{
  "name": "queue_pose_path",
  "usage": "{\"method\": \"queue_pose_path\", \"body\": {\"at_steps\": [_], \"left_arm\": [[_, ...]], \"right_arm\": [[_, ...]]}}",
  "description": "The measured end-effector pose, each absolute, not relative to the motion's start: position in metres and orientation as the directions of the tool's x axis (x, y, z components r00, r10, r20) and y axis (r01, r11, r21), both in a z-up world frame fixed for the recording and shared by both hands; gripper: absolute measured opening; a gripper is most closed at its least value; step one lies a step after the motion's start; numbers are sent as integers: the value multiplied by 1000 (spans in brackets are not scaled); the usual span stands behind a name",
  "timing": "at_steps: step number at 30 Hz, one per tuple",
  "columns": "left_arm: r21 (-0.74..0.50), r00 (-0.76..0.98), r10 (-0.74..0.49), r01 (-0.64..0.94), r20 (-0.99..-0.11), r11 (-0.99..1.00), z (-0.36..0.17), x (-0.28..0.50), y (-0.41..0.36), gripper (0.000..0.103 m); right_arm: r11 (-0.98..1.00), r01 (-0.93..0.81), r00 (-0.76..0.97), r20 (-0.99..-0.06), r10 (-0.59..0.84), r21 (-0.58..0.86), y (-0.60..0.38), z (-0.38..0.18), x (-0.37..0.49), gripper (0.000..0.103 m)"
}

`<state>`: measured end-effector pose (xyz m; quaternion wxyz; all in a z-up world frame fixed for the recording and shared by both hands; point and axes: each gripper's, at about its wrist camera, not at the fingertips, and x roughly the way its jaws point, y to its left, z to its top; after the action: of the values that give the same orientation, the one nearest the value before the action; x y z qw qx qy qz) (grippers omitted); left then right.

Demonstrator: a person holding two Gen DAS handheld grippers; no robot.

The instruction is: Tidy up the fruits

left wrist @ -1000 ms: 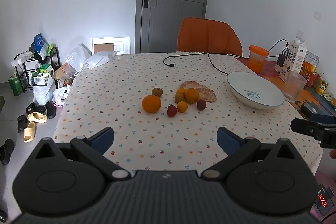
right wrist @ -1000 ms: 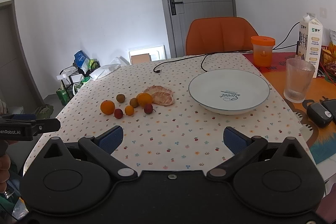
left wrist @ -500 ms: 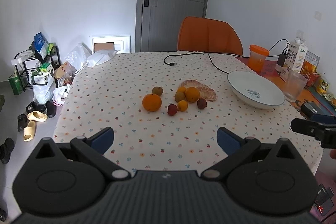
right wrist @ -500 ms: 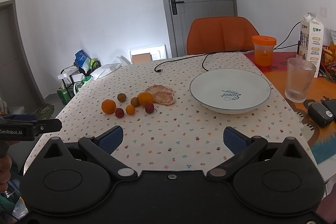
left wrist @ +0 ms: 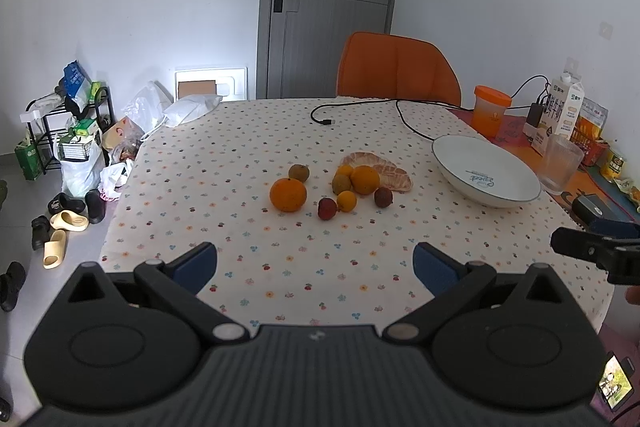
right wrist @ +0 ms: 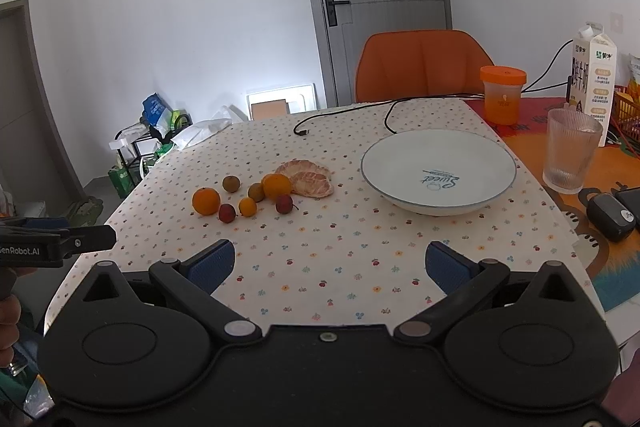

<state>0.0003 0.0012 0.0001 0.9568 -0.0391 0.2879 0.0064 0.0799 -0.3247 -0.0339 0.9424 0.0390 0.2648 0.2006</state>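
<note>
Several small fruits lie in a cluster mid-table: a large orange [left wrist: 288, 194] [right wrist: 206, 201], a second orange [left wrist: 365, 179] [right wrist: 277, 186], two red lychees [left wrist: 327, 208] [left wrist: 383, 197], brownish fruits and peeled pomelo segments [left wrist: 390, 174] [right wrist: 312, 181]. An empty white plate [left wrist: 486, 175] [right wrist: 438, 171] sits to their right. My left gripper [left wrist: 315, 263] is open and empty above the table's near edge, well short of the fruits. My right gripper [right wrist: 330, 263] is open and empty, also at the near edge, facing between fruits and plate.
A black cable [left wrist: 360, 107] lies across the far table. An orange cup [right wrist: 503, 94], milk carton [right wrist: 594, 75], ribbed glass [right wrist: 572, 151] and black devices [right wrist: 610, 213] stand at the right. An orange chair [left wrist: 398, 71] is behind the table. Shoes and bags lie on the floor at left.
Both grippers have edged slightly forward toward the table; the fruits and plate sit marginally nearer in view. Both stay open and nothing on the table has moved.
</note>
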Motion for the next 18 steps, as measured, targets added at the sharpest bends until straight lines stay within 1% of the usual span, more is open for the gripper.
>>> {"method": "queue_pose_path", "body": {"at_steps": [11, 18], "left_arm": [[-66, 845, -17, -22, -534, 998, -1, 17, 4, 103], [-76, 853, -22, -21, -522, 997, -4, 34, 9, 103]], "right_arm": [[922, -346, 782, -490, 385, 173, -326, -43, 92, 103], [915, -365, 786, -470, 401, 171, -320, -48, 101, 103]]}}
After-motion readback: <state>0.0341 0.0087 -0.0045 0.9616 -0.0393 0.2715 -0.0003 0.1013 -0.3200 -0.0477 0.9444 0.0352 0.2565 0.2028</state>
